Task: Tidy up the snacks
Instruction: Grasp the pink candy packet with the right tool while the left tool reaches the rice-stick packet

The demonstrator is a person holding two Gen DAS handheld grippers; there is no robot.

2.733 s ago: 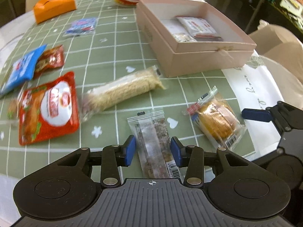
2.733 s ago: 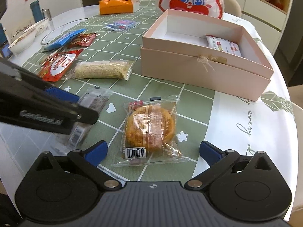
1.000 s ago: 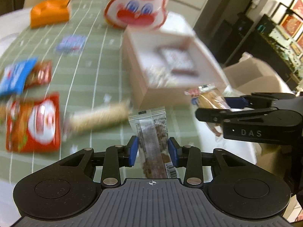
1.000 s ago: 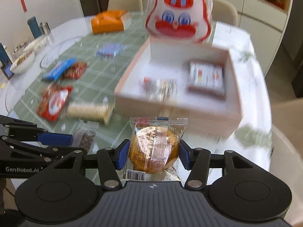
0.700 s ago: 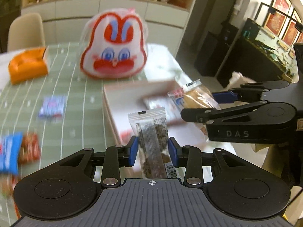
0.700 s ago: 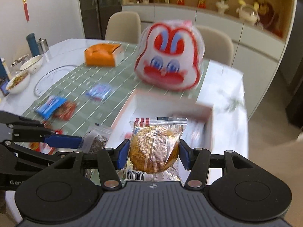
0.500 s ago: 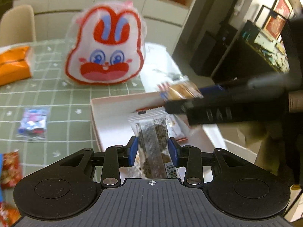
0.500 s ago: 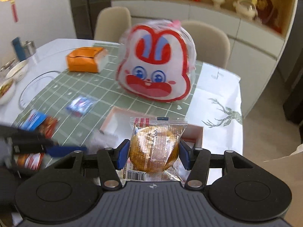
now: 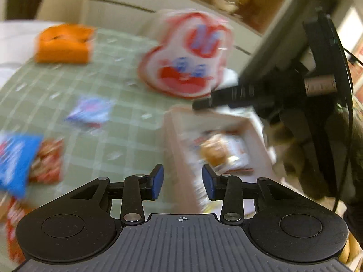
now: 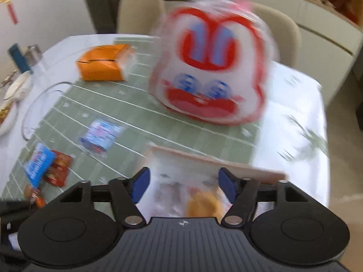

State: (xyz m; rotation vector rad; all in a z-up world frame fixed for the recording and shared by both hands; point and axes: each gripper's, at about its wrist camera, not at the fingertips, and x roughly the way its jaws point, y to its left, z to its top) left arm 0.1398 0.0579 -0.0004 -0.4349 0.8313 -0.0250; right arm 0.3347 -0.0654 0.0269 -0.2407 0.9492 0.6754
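Note:
Both views are motion-blurred. My left gripper [image 9: 181, 182] is open and empty above the near left wall of the pink box [image 9: 174, 140]. My right gripper [image 10: 182, 187] is open and empty over the same pink box [image 10: 215, 159]. The round cake packet [image 9: 215, 153] lies inside the box, and it also shows below my right gripper in the right wrist view [image 10: 202, 204]. Other packets in the box are blurred. The right gripper's black body [image 9: 261, 93] crosses the left wrist view above the box.
A big rabbit-face bag [image 10: 211, 68] stands behind the box. An orange box [image 10: 102, 64] sits at the far left. Loose snack packets lie on the green checked cloth: a blue-white one [image 10: 99, 136], a blue one [image 10: 38, 164] and a red one [image 10: 57, 170].
Both grippers have opened and let go of their packets over the pink box. The cake packet now lies in the box. Both cameras are moving fast.

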